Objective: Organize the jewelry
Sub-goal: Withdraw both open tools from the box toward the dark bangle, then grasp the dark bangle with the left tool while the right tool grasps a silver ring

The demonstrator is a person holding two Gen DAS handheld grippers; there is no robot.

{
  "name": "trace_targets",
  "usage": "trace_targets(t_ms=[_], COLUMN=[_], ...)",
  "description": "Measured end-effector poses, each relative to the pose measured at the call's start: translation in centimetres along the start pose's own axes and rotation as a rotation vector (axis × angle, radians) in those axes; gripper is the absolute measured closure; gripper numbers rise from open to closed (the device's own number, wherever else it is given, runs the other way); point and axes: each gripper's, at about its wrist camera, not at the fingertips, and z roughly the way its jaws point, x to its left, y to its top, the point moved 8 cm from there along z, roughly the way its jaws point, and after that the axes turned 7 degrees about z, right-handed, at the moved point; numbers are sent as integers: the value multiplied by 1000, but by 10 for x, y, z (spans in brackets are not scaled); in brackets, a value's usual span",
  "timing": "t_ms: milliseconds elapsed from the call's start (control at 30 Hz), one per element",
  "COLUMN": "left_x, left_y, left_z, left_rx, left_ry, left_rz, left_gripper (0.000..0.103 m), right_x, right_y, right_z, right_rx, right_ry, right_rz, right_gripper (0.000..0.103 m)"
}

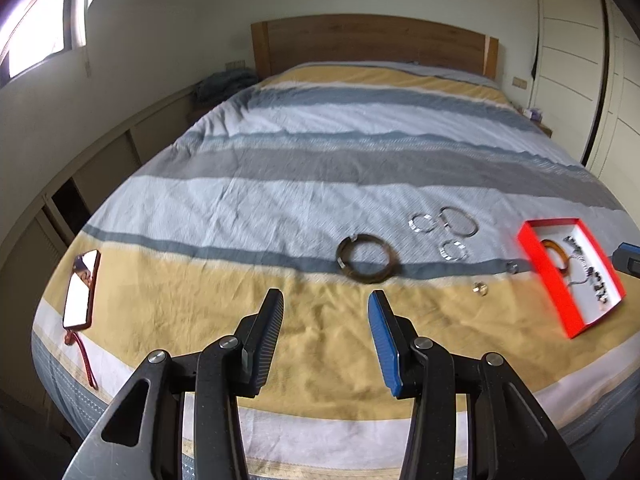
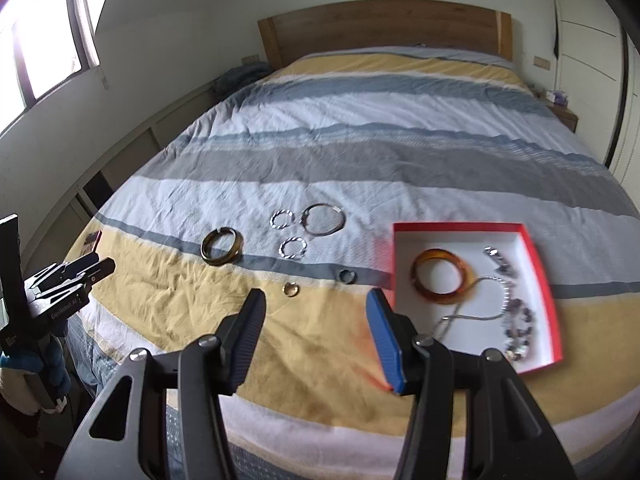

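Still loose on the bed (image 2: 360,152): a dark bangle (image 2: 222,246), a large silver hoop (image 2: 323,219), two small twisted silver rings (image 2: 282,219) (image 2: 293,248), a gold ring (image 2: 290,289) and a grey ring (image 2: 346,276). Already in the red box (image 2: 540,276), at 3 o'clock of the loose pieces: an amber bangle (image 2: 438,276), a chain and beaded pieces. Probably between picks, with the next piece yet to be chosen.

Best to take the nearest small rings first, gold at 11 o'clock of the right gripper (image 2: 316,312), grey at 12. Worth coming straight down, one finger on each side of the band, pressing lightly into the soft cover so the thin metal does not slip under the pads. Worth lifting clear before swinging toward 3 o'clock, then releasing low over a bare white patch of the box, away from the chain. Risk: bedcover folds caught with the ring.

Right jaws spread wide, holding nothing, touching nothing. Left gripper (image 1: 326,316) likewise spread wide and empty, above the yellow stripe, the dark bangle (image 1: 367,258) at its 12 o'clock. Off at 9 o'clock in the left view, a phone (image 1: 82,288), not part of the job.
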Motion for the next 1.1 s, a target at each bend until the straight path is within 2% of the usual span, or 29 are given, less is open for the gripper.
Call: trace_targets(t_ms=[333,600,833,1100], left_x=[15,13,-1,-13], left_y=[-11,9,23,12], left_z=[62,110,152,192], left_rx=[79,97,121,185], left_ry=[-13,-63,-119,-143], left_rz=[-42,-70,-68,-57], left_gripper=[59,59,59,70], right_x=[17,25,26,25], right_y=[-16,-26,-26,-30], right_z=[78,138,171,195], right_rx=[129,221,256,282], right_ry=[28,50,59,50], right_rz=[-22,-37,-46,-69], right_gripper=[55,58,58,65])
